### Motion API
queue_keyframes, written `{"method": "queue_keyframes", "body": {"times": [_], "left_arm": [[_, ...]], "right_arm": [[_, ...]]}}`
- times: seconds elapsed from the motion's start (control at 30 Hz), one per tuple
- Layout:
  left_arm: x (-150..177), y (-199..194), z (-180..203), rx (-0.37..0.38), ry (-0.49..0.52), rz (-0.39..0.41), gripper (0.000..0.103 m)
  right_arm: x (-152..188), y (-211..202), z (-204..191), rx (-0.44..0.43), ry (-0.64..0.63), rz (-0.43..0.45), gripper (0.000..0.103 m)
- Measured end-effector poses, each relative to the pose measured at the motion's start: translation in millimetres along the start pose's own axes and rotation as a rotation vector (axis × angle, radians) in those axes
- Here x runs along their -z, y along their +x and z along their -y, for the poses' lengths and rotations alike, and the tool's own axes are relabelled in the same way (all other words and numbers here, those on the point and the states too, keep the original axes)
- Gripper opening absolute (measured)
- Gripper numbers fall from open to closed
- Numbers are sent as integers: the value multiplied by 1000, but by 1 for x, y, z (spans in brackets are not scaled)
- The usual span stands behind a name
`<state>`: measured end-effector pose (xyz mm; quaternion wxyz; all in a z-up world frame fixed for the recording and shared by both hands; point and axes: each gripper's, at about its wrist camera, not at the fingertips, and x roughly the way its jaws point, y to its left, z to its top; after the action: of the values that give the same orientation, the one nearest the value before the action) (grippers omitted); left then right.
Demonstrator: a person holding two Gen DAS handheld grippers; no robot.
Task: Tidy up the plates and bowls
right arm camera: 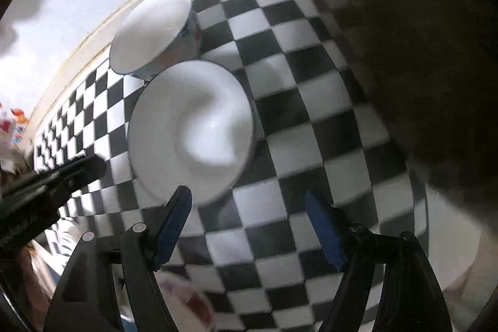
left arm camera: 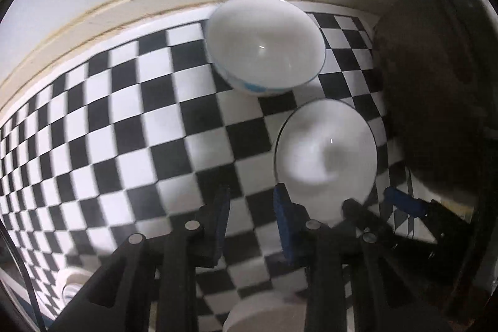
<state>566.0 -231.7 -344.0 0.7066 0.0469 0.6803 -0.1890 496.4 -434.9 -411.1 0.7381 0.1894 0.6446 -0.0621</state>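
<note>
Two white bowls stand on a black-and-white checkered cloth. The far bowl (left arm camera: 264, 45) has a blue pattern on its side and sits near the back edge; it also shows in the right wrist view (right arm camera: 152, 33). The near bowl (left arm camera: 325, 157) is plain white and also shows in the right wrist view (right arm camera: 191, 129). My left gripper (left arm camera: 252, 220) is open and empty, its right finger beside the near bowl's left rim. My right gripper (right arm camera: 249, 226) is open and empty, its left finger just below the near bowl's rim. The right gripper also shows in the left wrist view (left arm camera: 376, 207).
A large dark object (left arm camera: 435, 83) stands at the right of the cloth, blurred. A pale wall and a cream table edge (left arm camera: 124, 5) run along the back. White dishes (left arm camera: 264, 313) lie near the bottom edge. The left gripper's body (right arm camera: 46, 185) crosses the right wrist view at left.
</note>
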Motion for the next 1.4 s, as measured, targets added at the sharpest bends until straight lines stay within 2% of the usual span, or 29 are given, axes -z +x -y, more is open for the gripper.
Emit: {"method": "queue_keyframes", "body": {"times": [0.2, 0.27, 0.33, 0.37, 0.43, 0.47, 0.53, 0.6, 0.83, 1.1, 1.4], "left_arm": [[-28, 35, 3, 42, -2, -83, 26], [-33, 44, 4, 45, 11, -103, 26], [-37, 52, 7, 39, 33, -115, 26], [-38, 55, 8, 32, 45, -118, 26], [-39, 60, 10, 24, 60, -119, 26], [-39, 62, 10, 28, 64, -121, 25], [-37, 65, 13, 34, 72, -130, 15], [-36, 66, 15, 21, 77, -126, 14], [-26, 57, 16, 4, 89, -114, 14], [-2, 16, 17, -22, 99, -66, 14], [40, -25, 16, -16, 102, -44, 14]], "right_arm": [[-20, 24, -6, 36, -4, -6, 77], [-26, 32, -7, 36, 2, -14, 73], [-30, 40, -7, 30, 10, -29, 50], [-32, 43, -8, 27, 15, -34, 46], [-34, 46, -10, 22, 20, -39, 29], [-34, 47, -12, 28, 17, -41, 27], [-35, 49, -17, 45, 6, -35, 23], [-34, 49, -20, 44, 8, -31, 17], [-28, 45, -42, 47, -18, -21, 15], [-13, 18, -70, 21, -42, 16, 15], [34, -23, -104, -16, -76, 38, 15]]}}
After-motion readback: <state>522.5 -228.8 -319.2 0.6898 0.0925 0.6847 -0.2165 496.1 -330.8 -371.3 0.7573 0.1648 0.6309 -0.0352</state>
